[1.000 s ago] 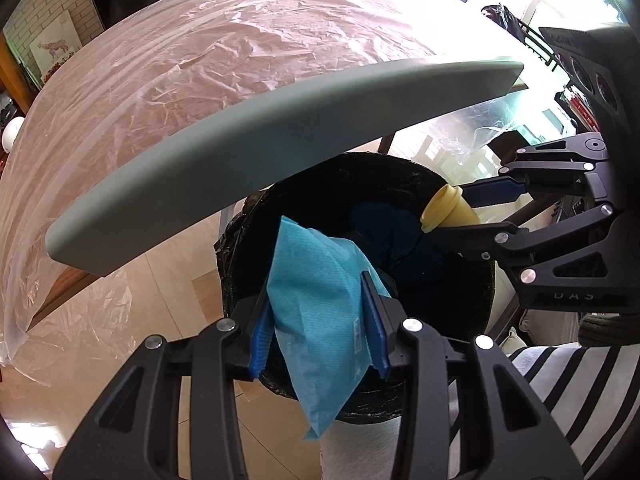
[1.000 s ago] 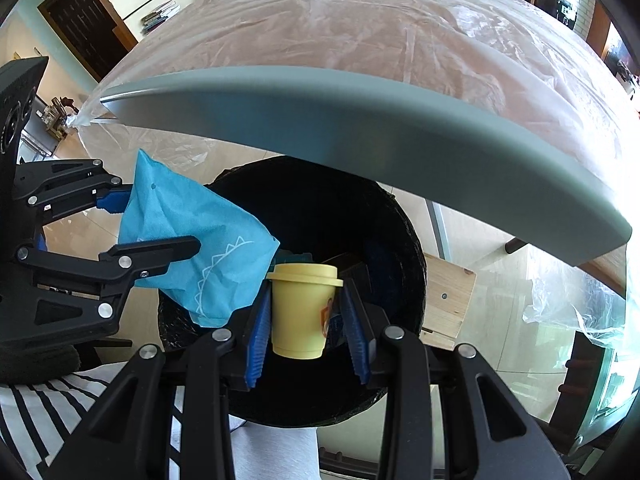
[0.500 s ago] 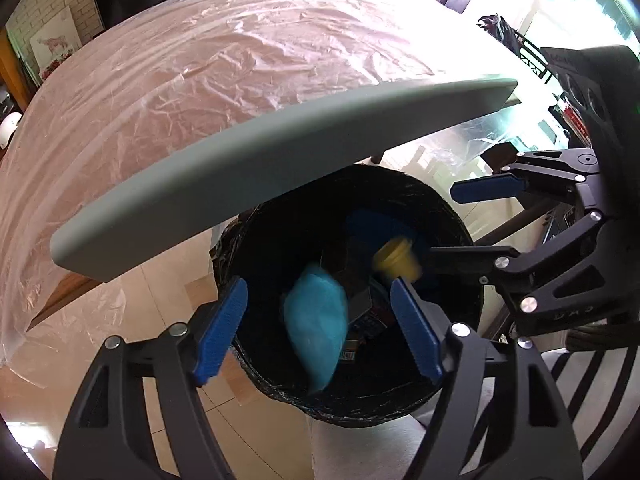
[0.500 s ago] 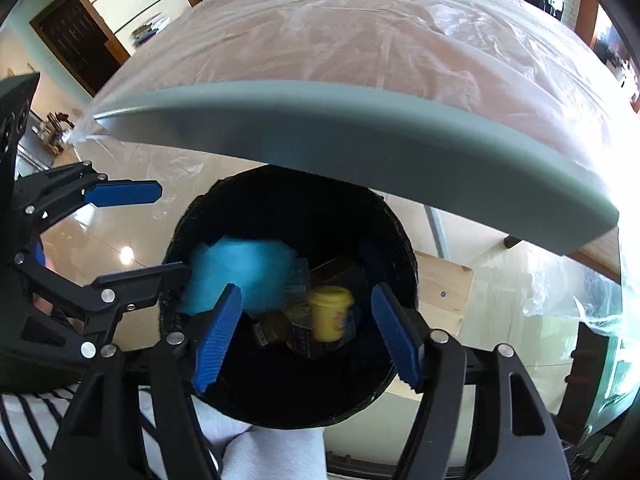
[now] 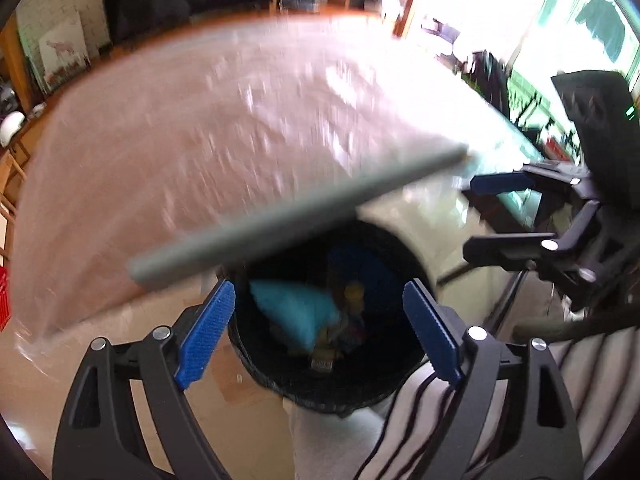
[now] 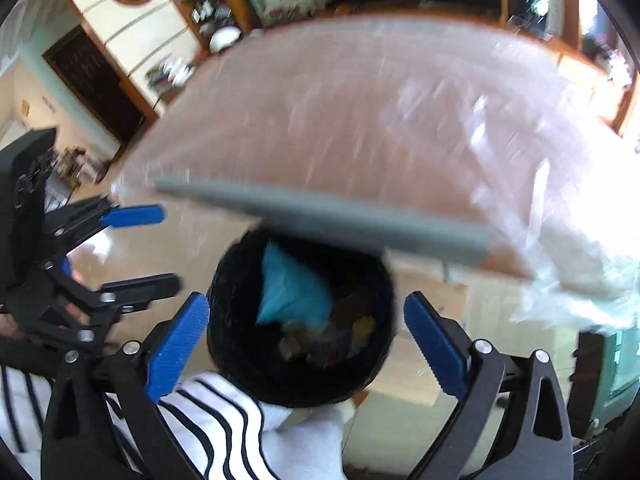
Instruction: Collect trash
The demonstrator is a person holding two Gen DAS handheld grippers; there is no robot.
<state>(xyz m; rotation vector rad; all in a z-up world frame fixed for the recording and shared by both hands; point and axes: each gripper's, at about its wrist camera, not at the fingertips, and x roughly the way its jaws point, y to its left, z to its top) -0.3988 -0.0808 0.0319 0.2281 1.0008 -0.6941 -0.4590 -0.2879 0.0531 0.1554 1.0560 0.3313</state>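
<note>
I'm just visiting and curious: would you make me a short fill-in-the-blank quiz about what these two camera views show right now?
1. The blue bag lies inside the black ____.
2. The left gripper, jaws opening, has ____ between its pads.
3. The small cup in the bin is coloured ____.
4. The table above the bin is covered with clear ____ sheeting.

Missing words: bin; nothing; yellow; plastic

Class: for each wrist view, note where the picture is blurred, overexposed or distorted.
Left wrist view: table smeared by motion blur, window at upper right blown out. Right wrist view: plastic-covered table and black bin blurred. Both: fisheye bending, dark corners; gripper fingers stay sharp.
</note>
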